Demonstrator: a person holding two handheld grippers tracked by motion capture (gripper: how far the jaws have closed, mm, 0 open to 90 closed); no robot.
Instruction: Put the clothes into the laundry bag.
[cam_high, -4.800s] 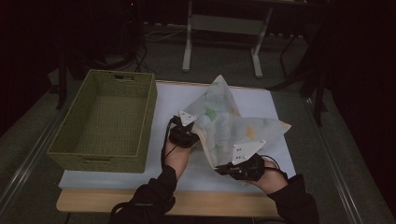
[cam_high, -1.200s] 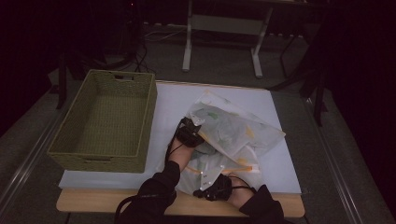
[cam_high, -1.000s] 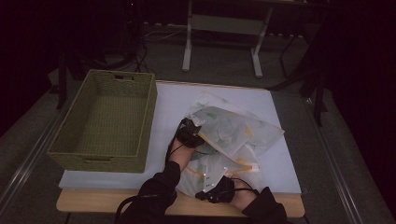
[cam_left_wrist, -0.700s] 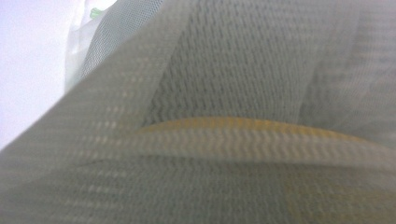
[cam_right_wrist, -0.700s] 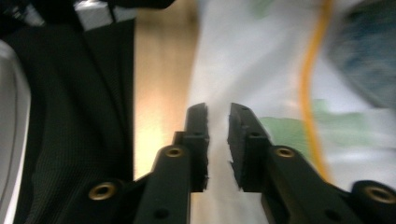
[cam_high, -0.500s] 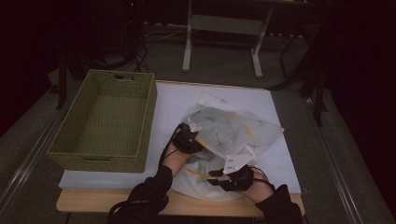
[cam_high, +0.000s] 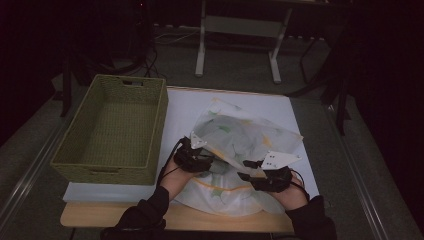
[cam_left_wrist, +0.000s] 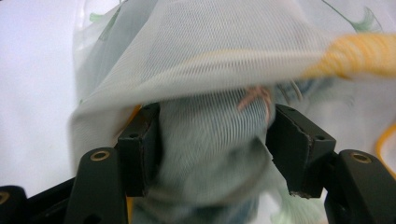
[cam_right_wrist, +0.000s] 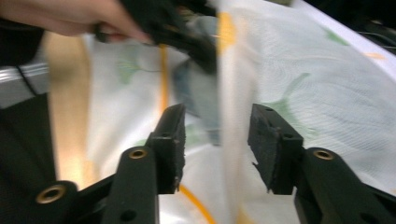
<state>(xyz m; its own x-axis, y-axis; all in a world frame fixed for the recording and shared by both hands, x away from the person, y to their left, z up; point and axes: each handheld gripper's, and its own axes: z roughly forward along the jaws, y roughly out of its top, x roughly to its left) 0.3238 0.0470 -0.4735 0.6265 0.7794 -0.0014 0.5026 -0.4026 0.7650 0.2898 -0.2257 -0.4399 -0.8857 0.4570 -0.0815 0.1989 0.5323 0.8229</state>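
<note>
**Mesh cloth half-folded, basket still empty**

While the sheer white mesh cloth with green leaf prints and a yellow hem (cam_high: 240, 150) lies rumpled across the white table cover (cam_high: 190, 107) at the centre of the high view, the fold looks only partly made. The left gripper (cam_high: 196, 159) sits at the cloth's left edge; in its own view the jaws stand spread with bunched mesh (cam_left_wrist: 210, 154) between them, not pinched. The right gripper (cam_high: 252, 176), lower right of centre, has its jaws parted around a raised yellow-edged fold (cam_right_wrist: 229, 93). The green woven basket (cam_high: 115, 127) at left holds nothing, so tidying and stowing likely remain.
</note>
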